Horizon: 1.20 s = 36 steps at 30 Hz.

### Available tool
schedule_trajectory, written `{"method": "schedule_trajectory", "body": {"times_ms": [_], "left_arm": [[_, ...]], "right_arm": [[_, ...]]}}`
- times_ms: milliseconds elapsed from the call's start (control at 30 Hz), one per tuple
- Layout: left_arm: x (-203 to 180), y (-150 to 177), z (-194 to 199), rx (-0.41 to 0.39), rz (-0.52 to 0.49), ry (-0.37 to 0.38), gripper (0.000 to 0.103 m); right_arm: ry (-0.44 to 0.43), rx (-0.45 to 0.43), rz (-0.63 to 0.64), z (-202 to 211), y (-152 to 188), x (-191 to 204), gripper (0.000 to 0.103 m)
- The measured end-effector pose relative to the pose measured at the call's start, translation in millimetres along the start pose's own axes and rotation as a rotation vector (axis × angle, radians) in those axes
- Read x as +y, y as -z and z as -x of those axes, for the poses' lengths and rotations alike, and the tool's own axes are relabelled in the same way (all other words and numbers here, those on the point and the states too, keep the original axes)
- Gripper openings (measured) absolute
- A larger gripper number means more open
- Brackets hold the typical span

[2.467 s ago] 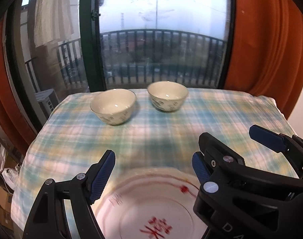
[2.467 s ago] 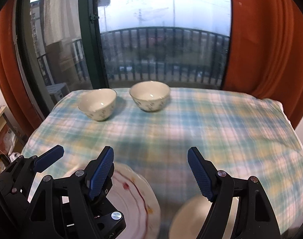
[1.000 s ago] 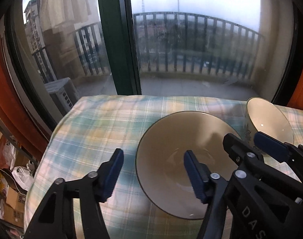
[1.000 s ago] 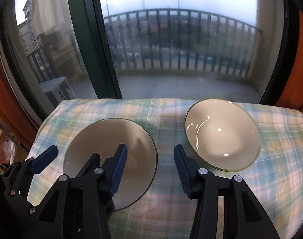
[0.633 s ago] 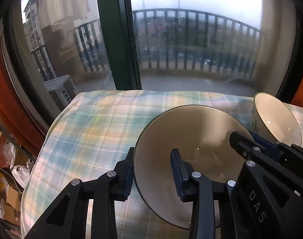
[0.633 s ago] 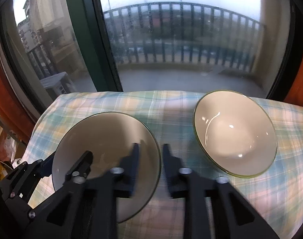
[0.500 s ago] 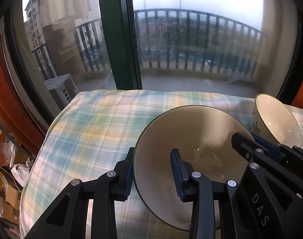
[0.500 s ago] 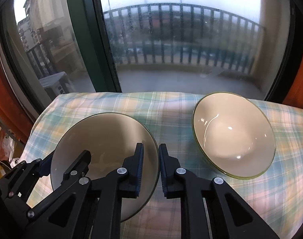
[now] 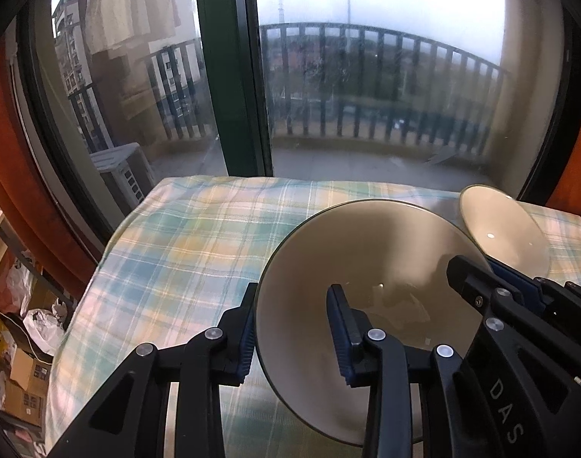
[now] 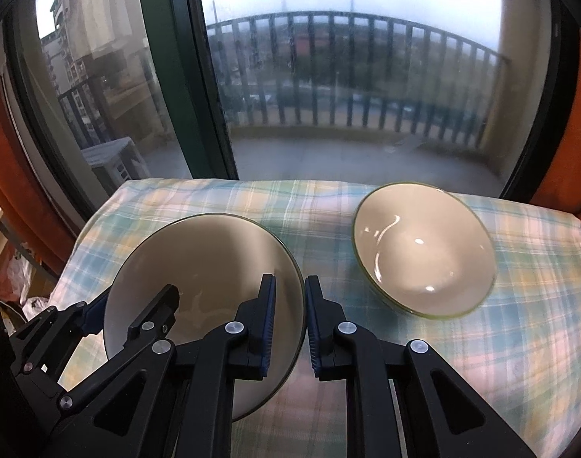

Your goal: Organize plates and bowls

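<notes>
Cream glaze with a thin dark rim marks both bowls on the checked tablecloth, which covers a table standing against the balcony window. We have both tools on the near bowl, which sits toward the table's left edge: our left gripper is clamped on its left rim, one blue pad outside the wall and one inside, and our right gripper pinches the right rim in the same fashion, its two pads drawn close with only the bowl's wall between them. In the left wrist view the bowl looks tipped toward us, though we cannot tell whether it has left the cloth. The second bowl stands apart to the right, nearer the far edge, untouched and empty. We judge the sorting barely begun: no bowl is nested in another, and no plates show in either view at this moment, so we cannot say where they lie. What remains, as we read it, is to raise the gripped bowl, carry it over and seat it in or beside its twin, then deal with the plates.
</notes>
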<state>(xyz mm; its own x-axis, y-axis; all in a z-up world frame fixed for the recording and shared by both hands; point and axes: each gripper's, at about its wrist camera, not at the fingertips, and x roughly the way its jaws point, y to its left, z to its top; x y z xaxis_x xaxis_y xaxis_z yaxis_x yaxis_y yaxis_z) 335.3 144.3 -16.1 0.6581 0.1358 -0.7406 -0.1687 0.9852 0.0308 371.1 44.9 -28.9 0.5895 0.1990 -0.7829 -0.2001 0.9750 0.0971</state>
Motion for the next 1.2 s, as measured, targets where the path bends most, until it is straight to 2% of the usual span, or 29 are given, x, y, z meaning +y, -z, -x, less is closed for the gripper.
{"method": "schedule_trajectory", "body": {"times_ms": [567,933,1200], "left_arm": [[-19.2,23.7,75.8,-0.081,-0.007,0.014,0.034],[-48.5,48.2,119.5,-0.111,-0.043,0.031,0.034],[-80.7,70.1,148.7,-0.134,-0.095,0.068,0.034]], "right_arm": [[0.004,-0.079,-0.012,82.9,27.3,-18.9,0.019],[-0.017,-0.112,-0.085,138.0,59.4,-58.6,0.019],[0.018,-0.151,-0.094,179.2,85.7,-86.0,0.019]]}}
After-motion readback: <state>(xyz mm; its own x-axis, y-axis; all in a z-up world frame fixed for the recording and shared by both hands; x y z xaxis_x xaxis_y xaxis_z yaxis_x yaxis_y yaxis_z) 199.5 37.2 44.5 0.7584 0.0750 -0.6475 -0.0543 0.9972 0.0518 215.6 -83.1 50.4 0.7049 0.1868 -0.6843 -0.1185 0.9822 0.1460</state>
